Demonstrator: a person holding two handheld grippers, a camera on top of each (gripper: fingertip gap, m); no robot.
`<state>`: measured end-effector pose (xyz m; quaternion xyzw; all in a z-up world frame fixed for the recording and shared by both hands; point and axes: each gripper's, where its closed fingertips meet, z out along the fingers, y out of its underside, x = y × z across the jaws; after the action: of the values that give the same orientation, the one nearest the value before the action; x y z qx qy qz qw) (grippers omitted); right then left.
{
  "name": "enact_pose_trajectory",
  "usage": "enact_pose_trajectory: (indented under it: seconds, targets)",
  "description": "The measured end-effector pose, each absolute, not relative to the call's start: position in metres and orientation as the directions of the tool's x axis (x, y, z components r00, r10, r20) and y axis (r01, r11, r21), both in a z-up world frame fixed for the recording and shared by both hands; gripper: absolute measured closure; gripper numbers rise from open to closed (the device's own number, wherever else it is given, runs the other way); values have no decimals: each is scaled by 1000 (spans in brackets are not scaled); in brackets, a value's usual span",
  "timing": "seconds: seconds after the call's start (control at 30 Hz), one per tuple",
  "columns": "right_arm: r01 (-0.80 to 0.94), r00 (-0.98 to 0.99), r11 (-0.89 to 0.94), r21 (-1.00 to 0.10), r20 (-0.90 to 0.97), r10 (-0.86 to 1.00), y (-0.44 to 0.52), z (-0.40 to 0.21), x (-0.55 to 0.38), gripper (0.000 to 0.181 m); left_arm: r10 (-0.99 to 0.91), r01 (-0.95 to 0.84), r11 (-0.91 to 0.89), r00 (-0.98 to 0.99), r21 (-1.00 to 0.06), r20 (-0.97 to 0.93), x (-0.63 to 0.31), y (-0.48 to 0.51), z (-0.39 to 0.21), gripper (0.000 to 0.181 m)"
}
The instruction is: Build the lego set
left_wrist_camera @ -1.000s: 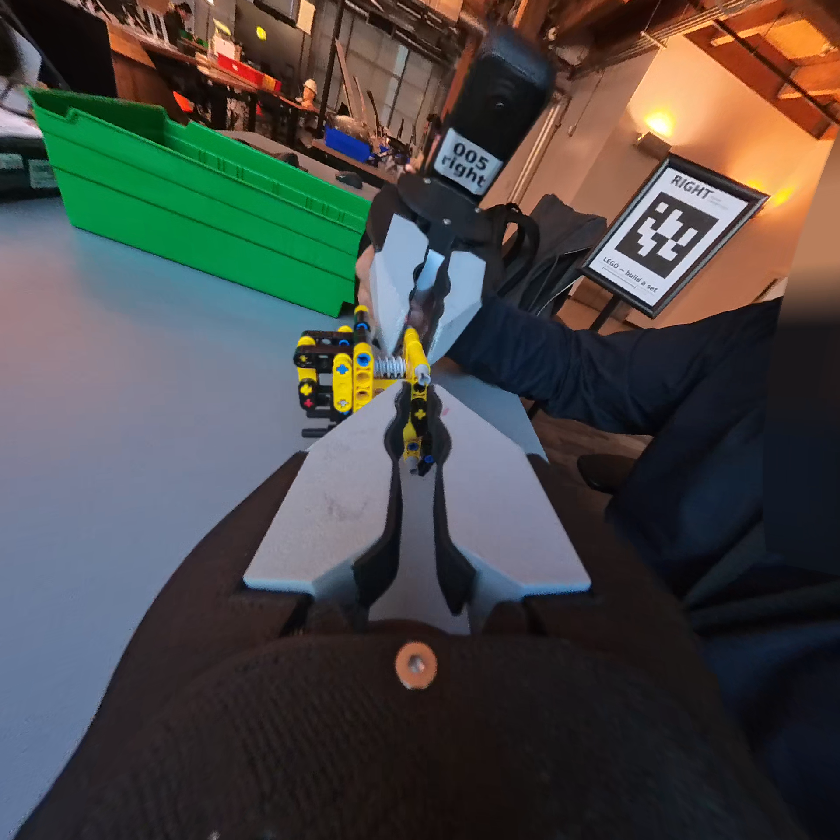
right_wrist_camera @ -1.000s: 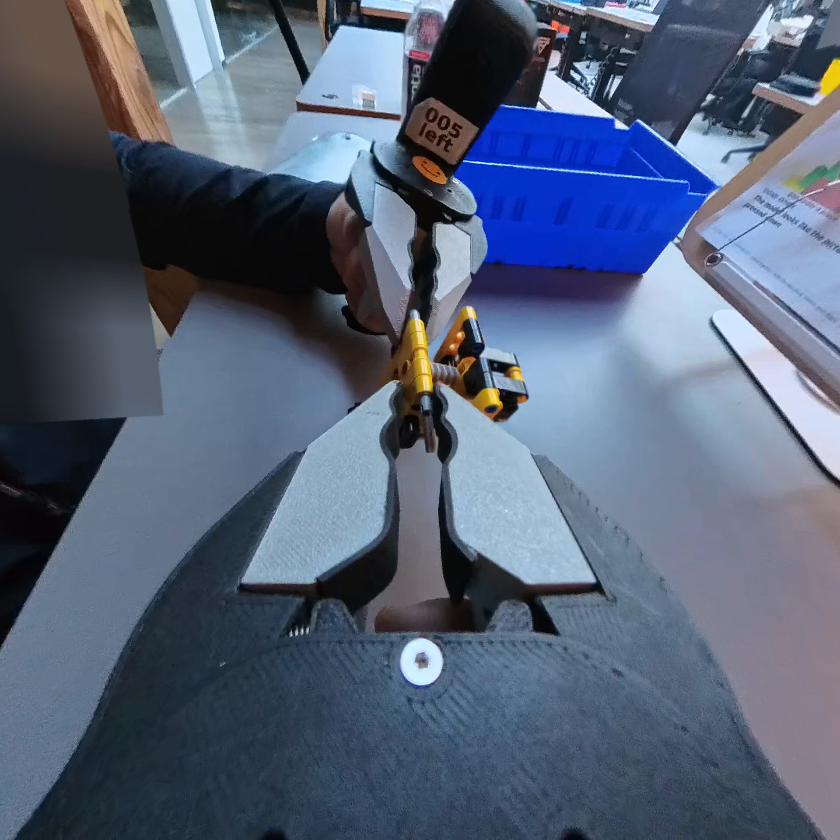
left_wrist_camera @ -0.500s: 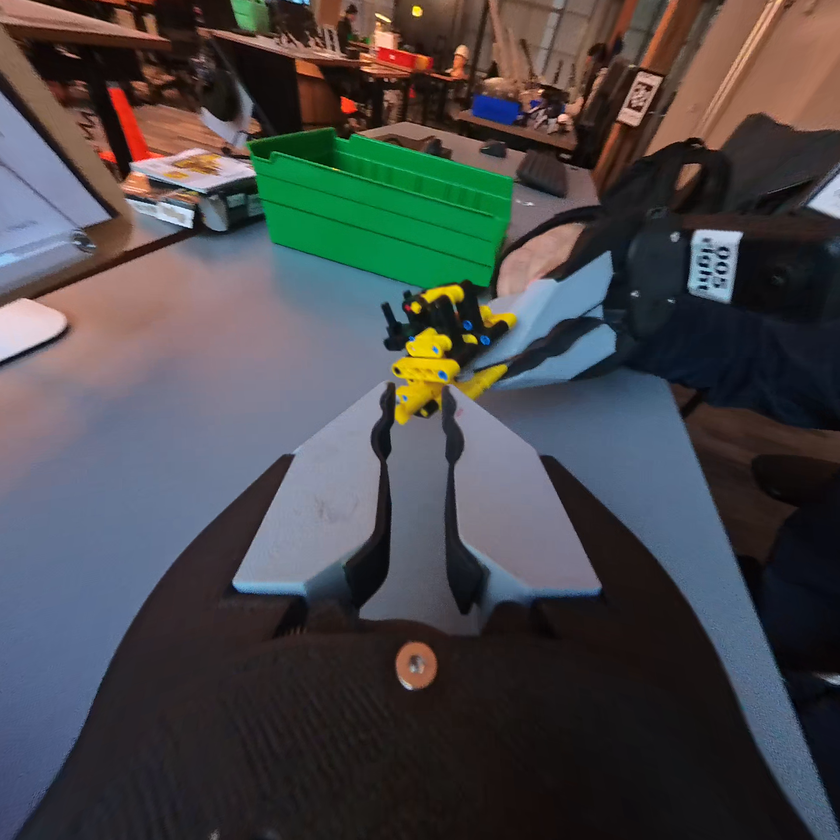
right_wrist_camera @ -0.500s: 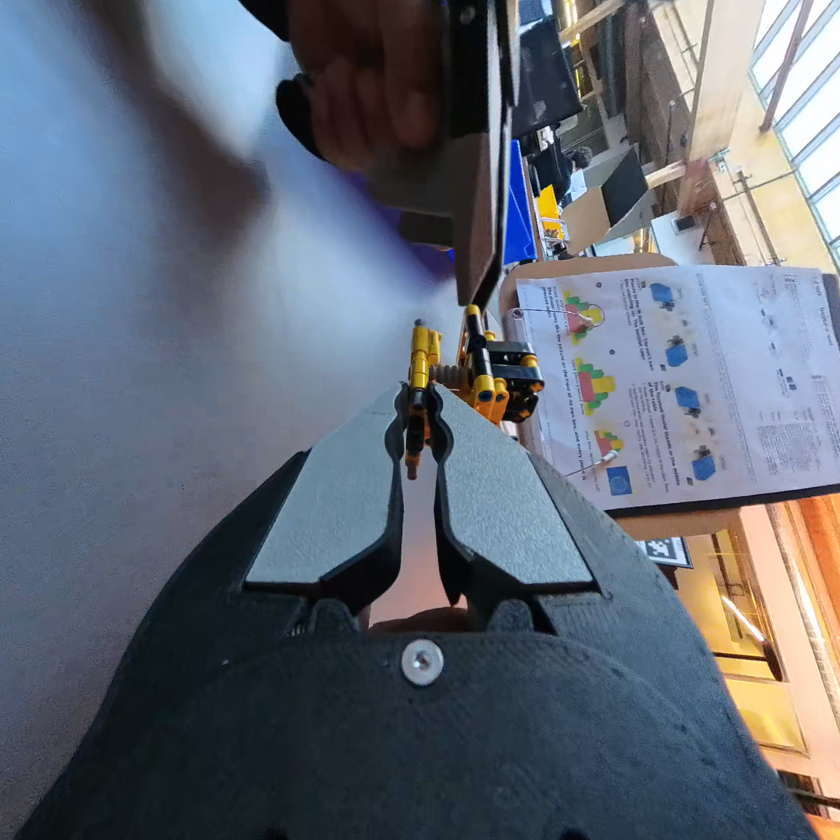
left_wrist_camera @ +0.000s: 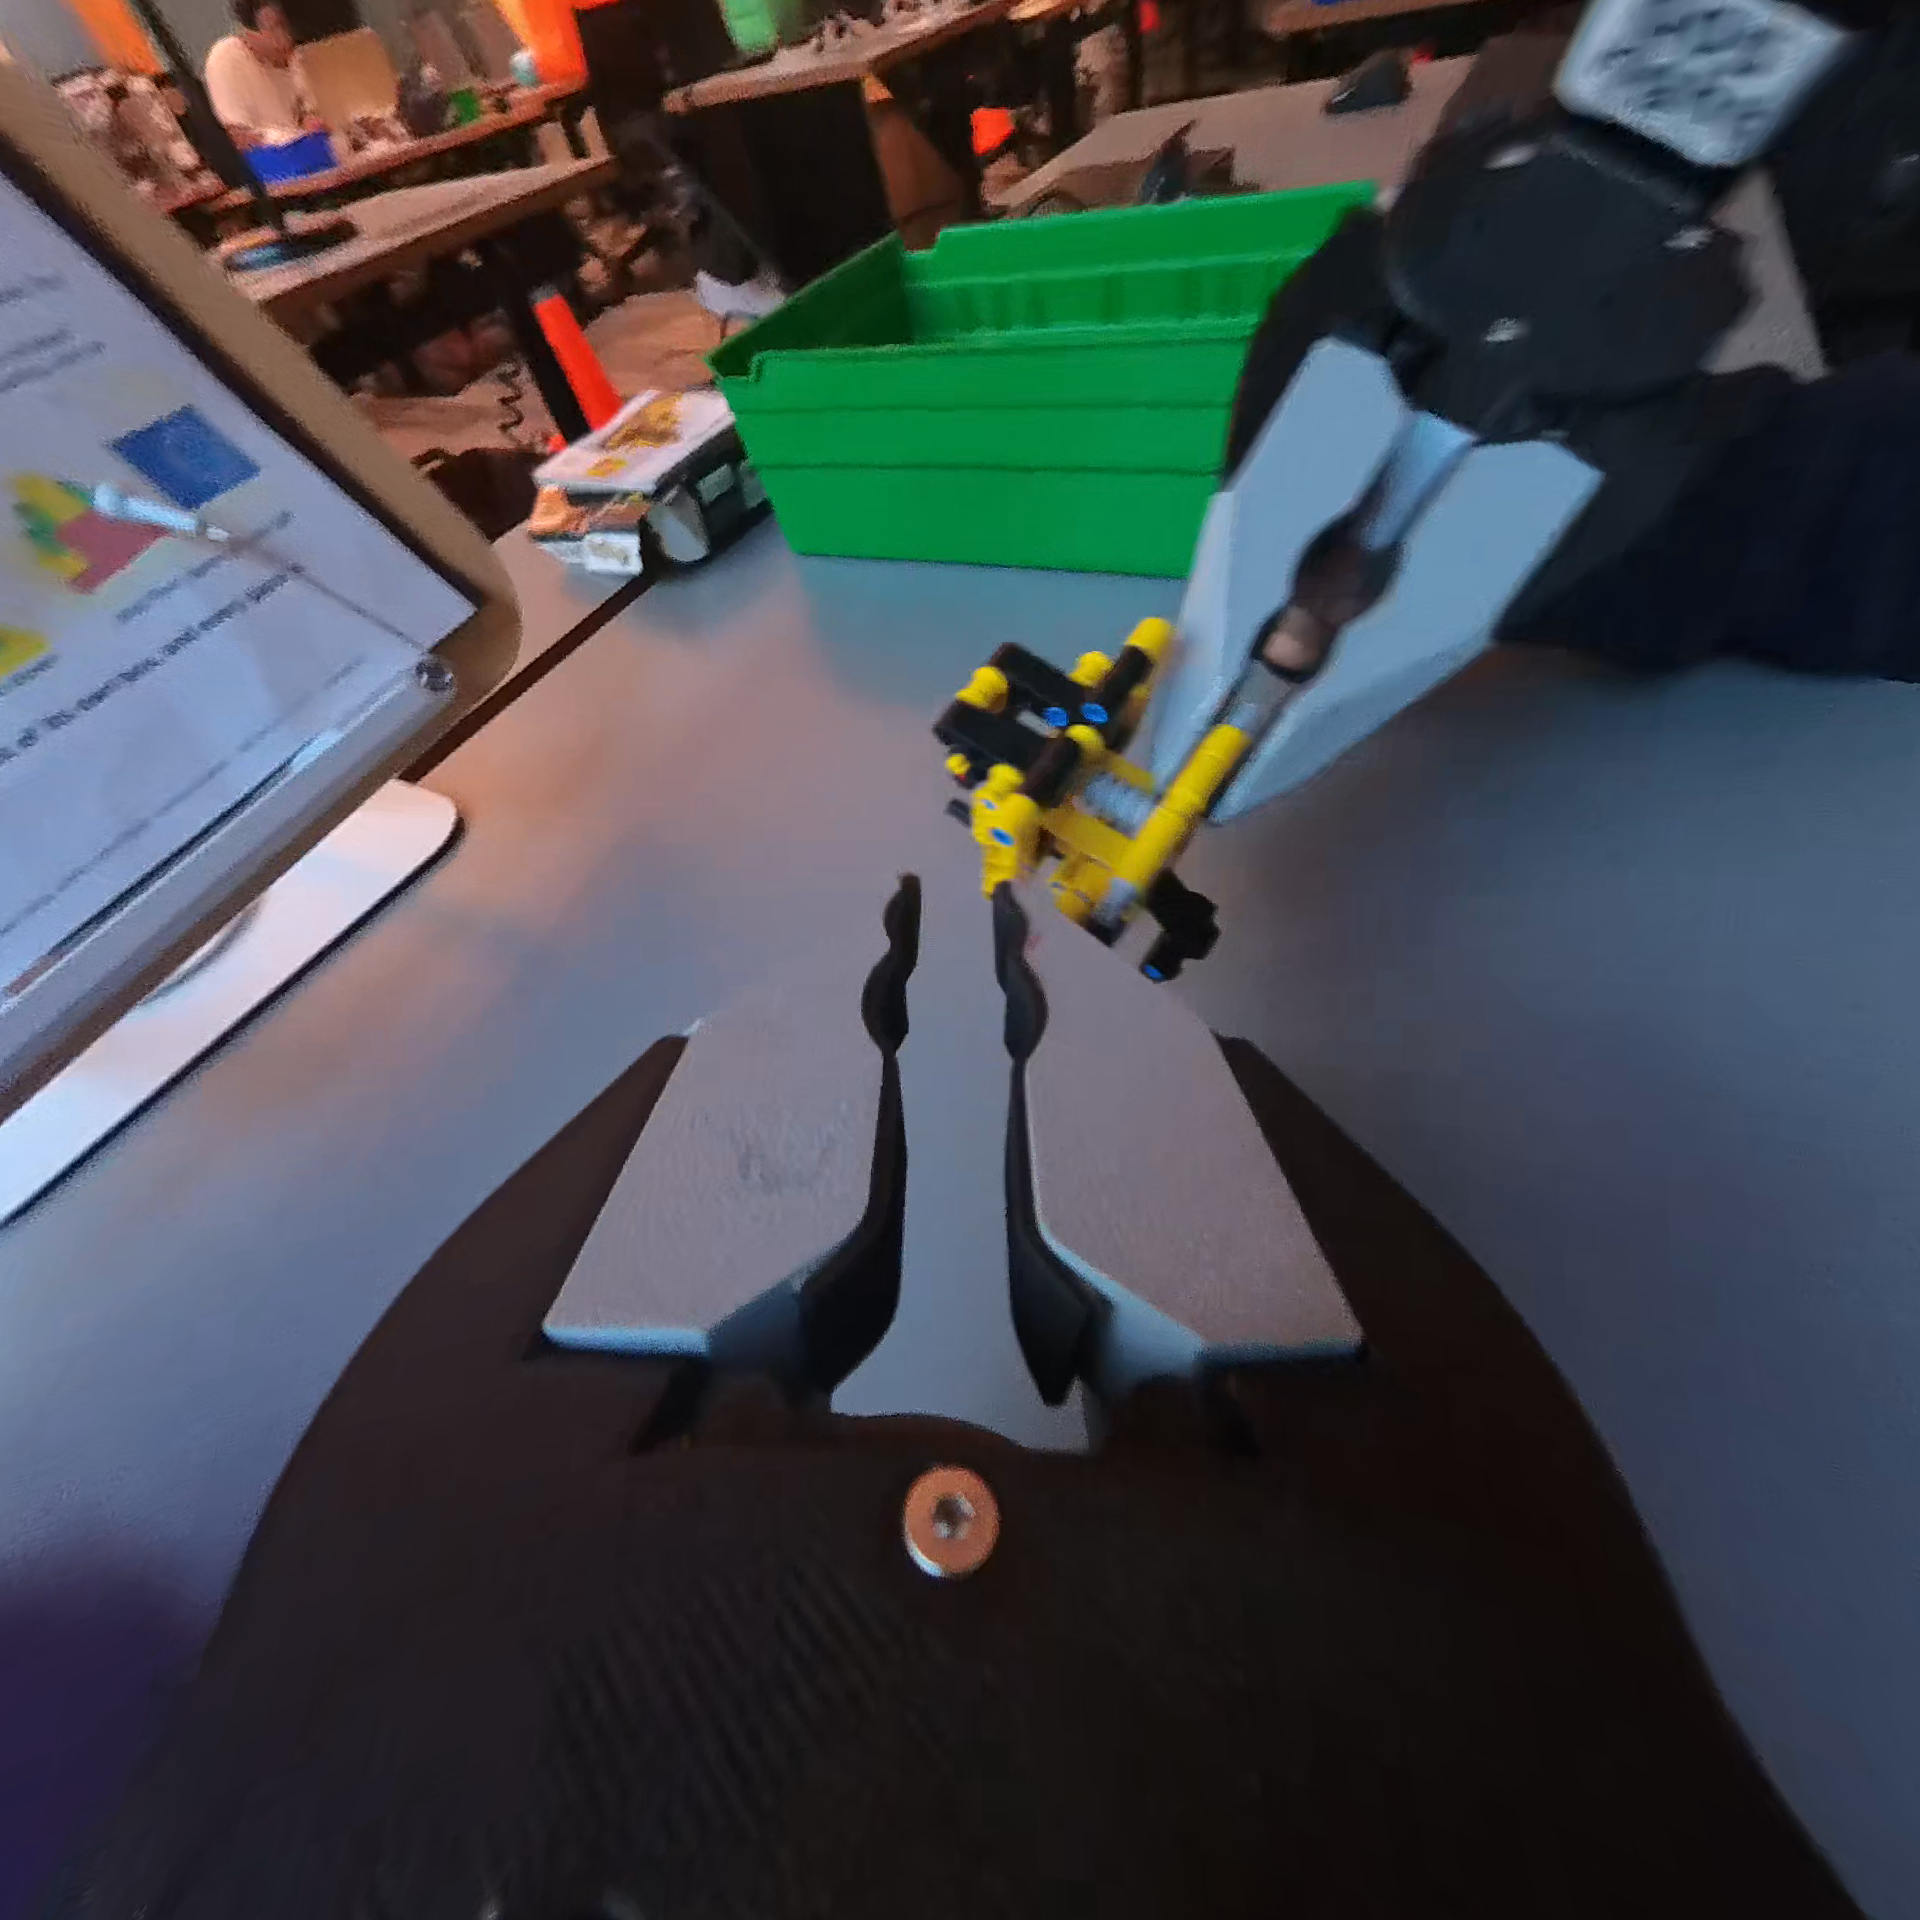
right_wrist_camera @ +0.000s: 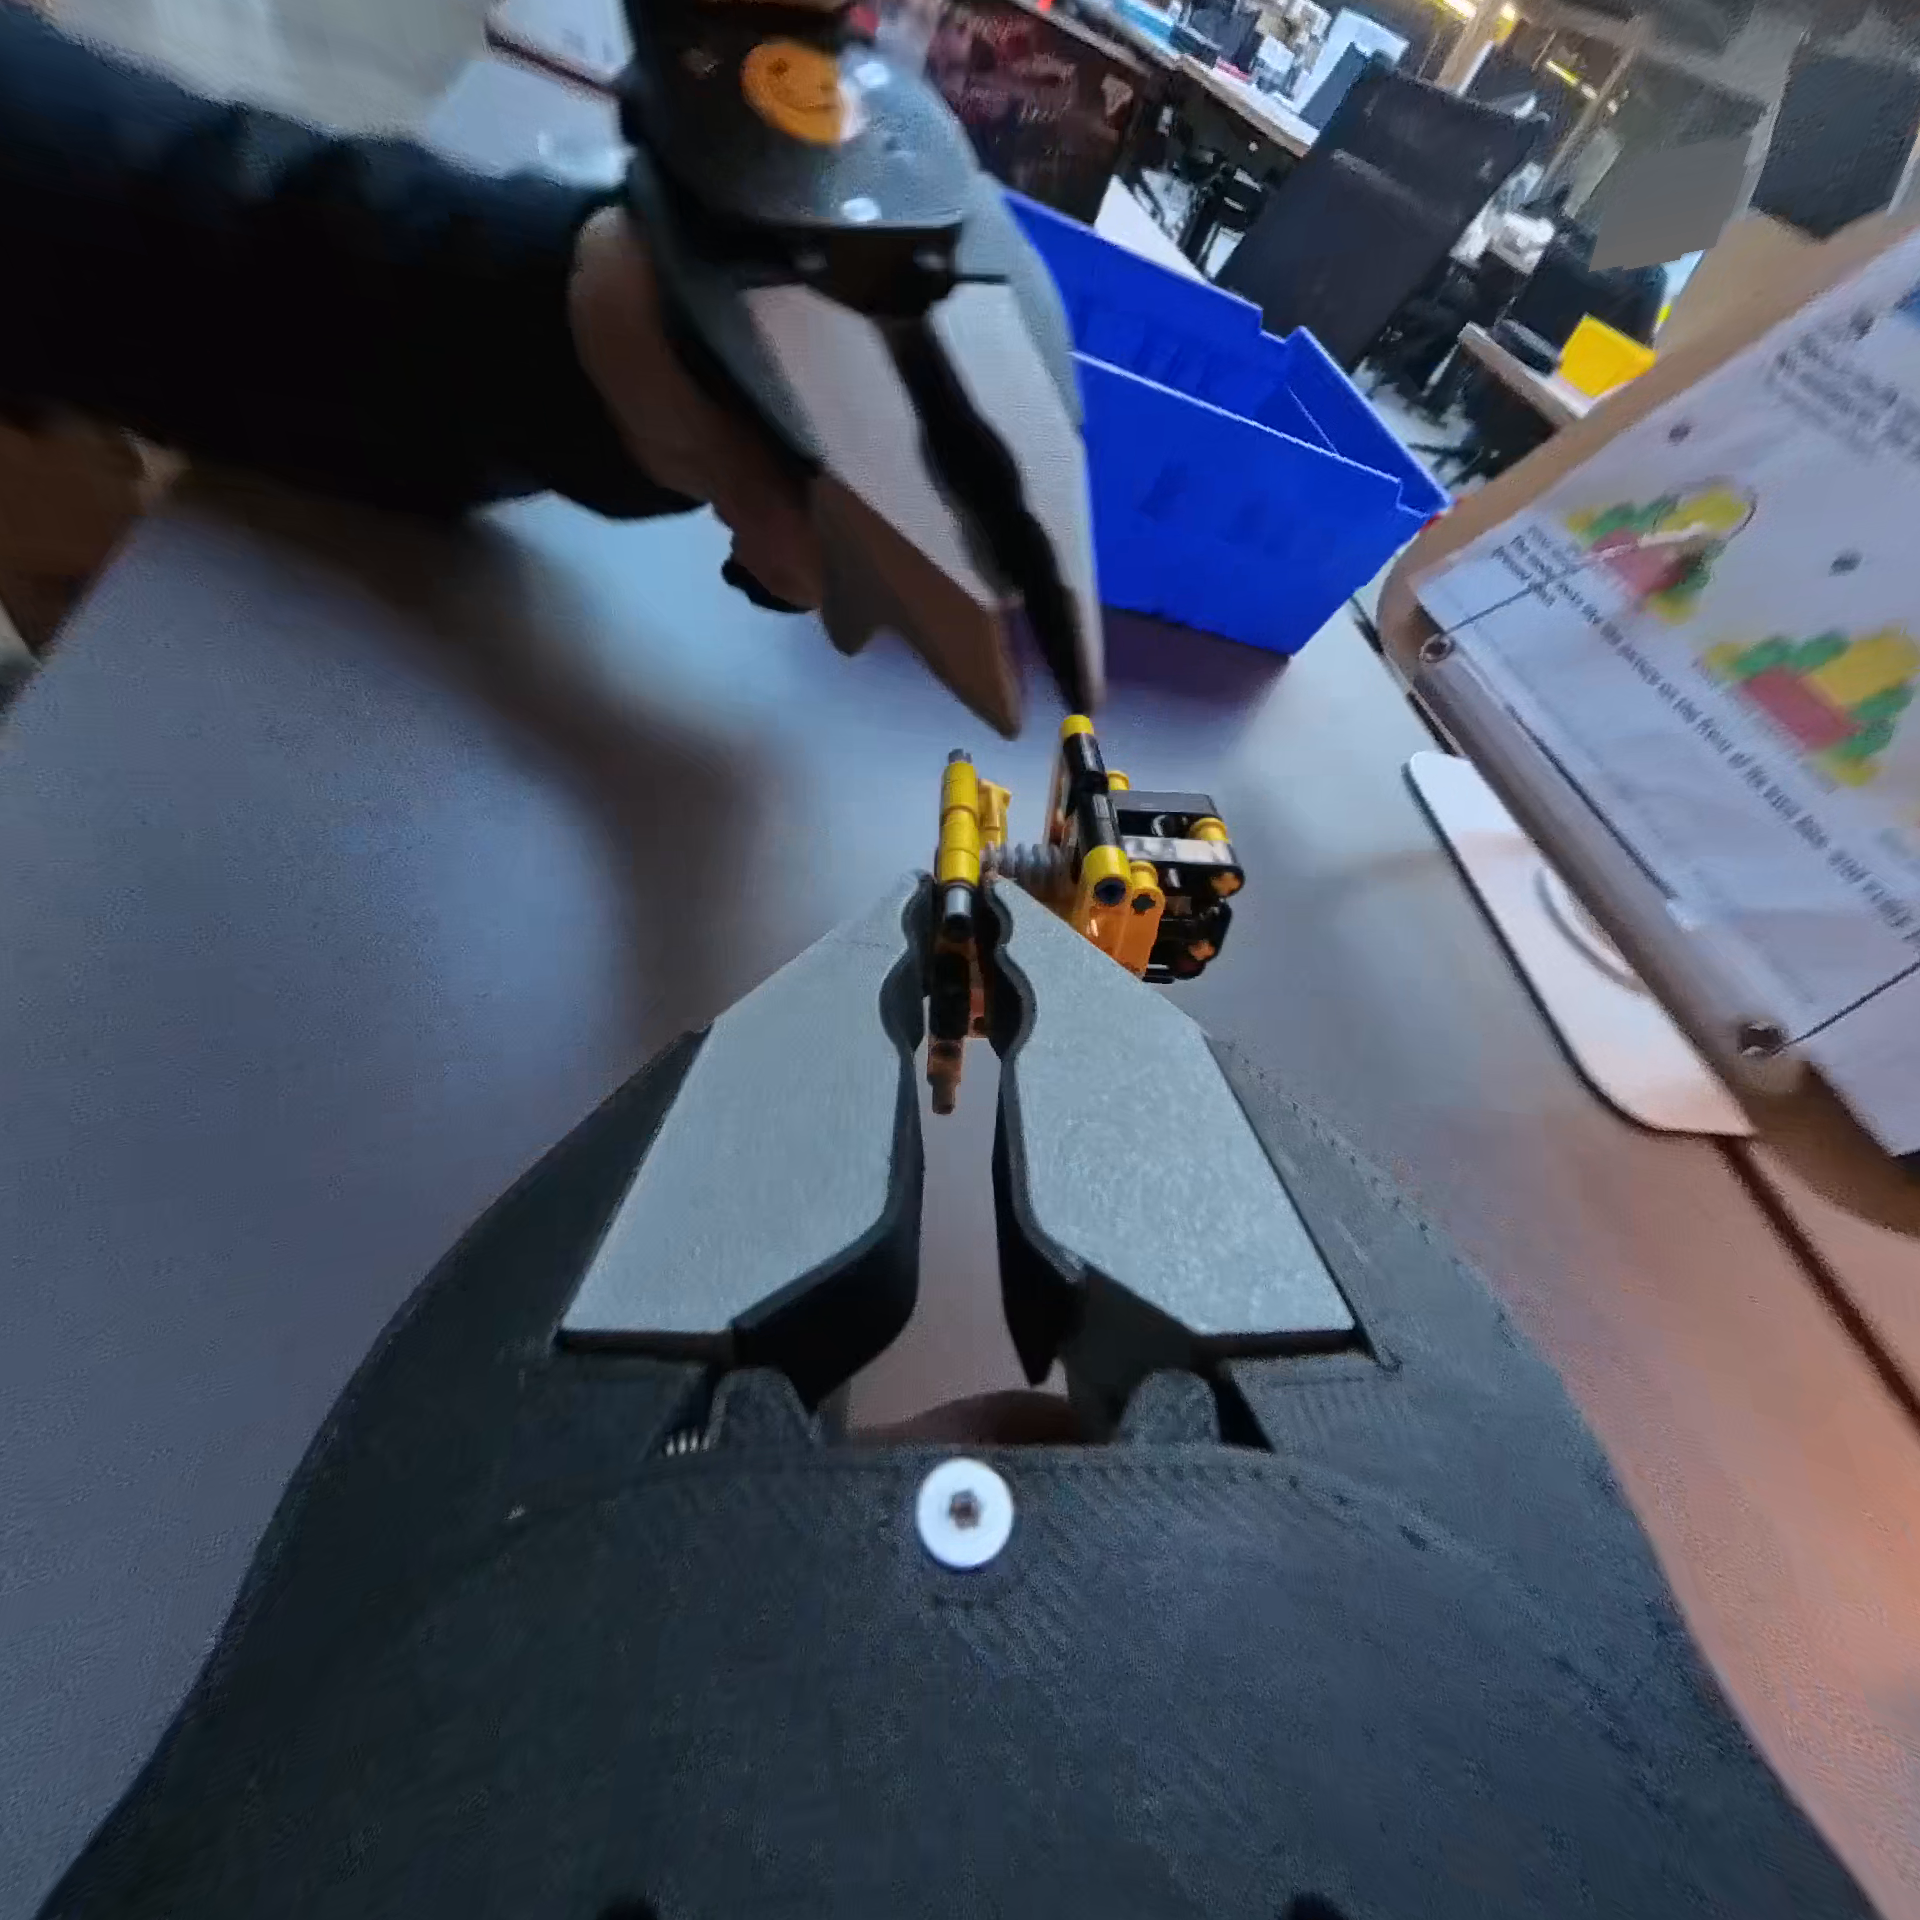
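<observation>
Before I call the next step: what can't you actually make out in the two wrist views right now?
- Green bin, left wrist view: its own wall hides the contents.
- Blue bin, right wrist view: the left gripper covers part; interior unreadable.
- Lego assembly, right wrist view: the right gripper fingers hide the clamped end.
- Instruction board, left wrist view: blurred, cut off by the left edge.

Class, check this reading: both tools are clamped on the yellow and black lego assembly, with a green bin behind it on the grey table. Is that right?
Not quite. Only the right tool is clamped on the lego assembly. The left tool is empty, its fingers apart and just short of the model, as the left wrist view shows. The green bin does stand behind it on the grey table.
</observation>
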<state>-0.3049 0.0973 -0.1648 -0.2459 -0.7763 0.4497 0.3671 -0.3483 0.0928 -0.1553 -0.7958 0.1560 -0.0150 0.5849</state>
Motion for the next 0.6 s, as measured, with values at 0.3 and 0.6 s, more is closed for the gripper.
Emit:
enact_pose_trajectory:
  seconds: [0.3,0.6]
  targets:
    - [259,-735,191,-947,-65,675,86,-173,-299,177,-460,-365,-273,862,-890,-212,-299,89,-181,167]
    - [294,-745,131,-947,-142,651,85,-169,-296,177,-513,-125,-340,855,-932,72,-291,87,-179,159]
